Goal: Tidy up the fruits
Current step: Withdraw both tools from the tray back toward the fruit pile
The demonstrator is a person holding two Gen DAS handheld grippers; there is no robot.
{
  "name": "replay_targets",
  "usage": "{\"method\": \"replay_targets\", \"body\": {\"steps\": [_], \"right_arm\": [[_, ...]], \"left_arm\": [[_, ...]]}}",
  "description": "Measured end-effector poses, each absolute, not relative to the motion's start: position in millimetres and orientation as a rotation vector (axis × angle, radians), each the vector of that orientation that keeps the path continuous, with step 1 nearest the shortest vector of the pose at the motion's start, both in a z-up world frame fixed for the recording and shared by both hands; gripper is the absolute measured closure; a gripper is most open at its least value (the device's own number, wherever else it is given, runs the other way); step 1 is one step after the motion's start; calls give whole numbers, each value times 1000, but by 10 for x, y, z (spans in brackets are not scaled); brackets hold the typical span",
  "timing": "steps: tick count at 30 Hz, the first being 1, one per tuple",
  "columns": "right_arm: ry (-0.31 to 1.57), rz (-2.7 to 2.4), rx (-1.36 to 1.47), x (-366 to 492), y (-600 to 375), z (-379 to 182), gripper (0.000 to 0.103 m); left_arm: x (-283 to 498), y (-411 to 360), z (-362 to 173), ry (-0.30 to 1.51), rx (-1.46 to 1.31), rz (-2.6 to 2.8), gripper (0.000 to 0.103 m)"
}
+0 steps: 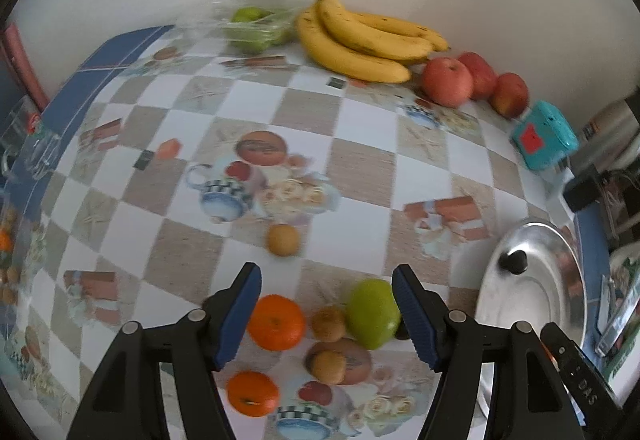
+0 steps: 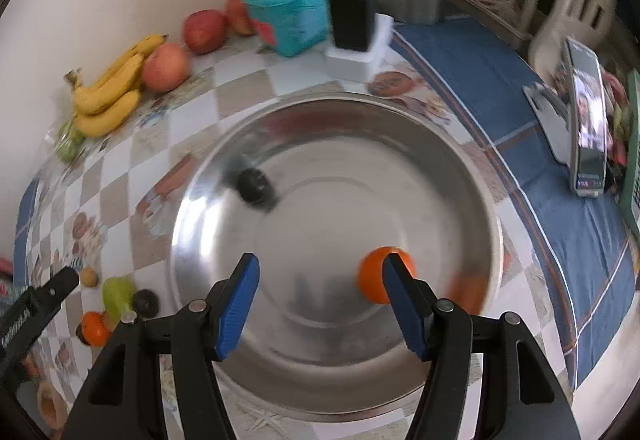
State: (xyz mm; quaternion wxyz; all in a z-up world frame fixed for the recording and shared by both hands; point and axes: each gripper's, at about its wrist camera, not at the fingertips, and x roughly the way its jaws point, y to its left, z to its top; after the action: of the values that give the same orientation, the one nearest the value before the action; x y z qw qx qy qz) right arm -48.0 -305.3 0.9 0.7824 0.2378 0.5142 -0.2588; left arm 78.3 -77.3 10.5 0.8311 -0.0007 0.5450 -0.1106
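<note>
Left tongs (image 1: 326,314) wide, empty: centre on nearer orange (image 1: 276,322), avoid green fruit (image 1: 373,313). Right tongs (image 2: 320,306) wide over steel pan (image 2: 224,176).

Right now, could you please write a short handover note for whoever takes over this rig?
Left tool: open, empty, hanging over the loose fruit cluster.
Right tool: open, empty, over the steel lid.
Done: one orange rests on the lid, right of the black knob.
Left on the tablecloth: two oranges, a green fruit, and three small brown fruits.
Bananas and three red apples lie by the wall; other green fruit sits in clear packaging there.
</note>
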Motion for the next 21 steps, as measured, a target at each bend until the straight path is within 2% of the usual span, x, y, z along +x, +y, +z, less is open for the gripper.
{"method": "replay_targets", "body": {"steps": [8,11,15,17,18,19,21], "right_arm": [[1112,-531,476,-419,-2956,58,38],[1124,-530,476,-415,-2956,28,38],[1127,-532,477,-421,-2968,19,38],[1129,-532,476,-416,-2968,10,30],[1128,-533,475,-414,-2966,6,21],[1123,-532,476,-418,-2964,6,13],[1115,-534,479,-425,-2964,9,12]], "left_arm": [[817,-711,115,1157,-9,-231,26],[813,-717,99,1165,-1,-225,20],[811,-707,74,1177,0,-218,19],[811,-702,66,1181,3,-209,12],[811,-700,57,1182,12,-200,0],[810,-702,49,1174,20,-194,0],[815,-709,16,1169,49,-187,0]]}}
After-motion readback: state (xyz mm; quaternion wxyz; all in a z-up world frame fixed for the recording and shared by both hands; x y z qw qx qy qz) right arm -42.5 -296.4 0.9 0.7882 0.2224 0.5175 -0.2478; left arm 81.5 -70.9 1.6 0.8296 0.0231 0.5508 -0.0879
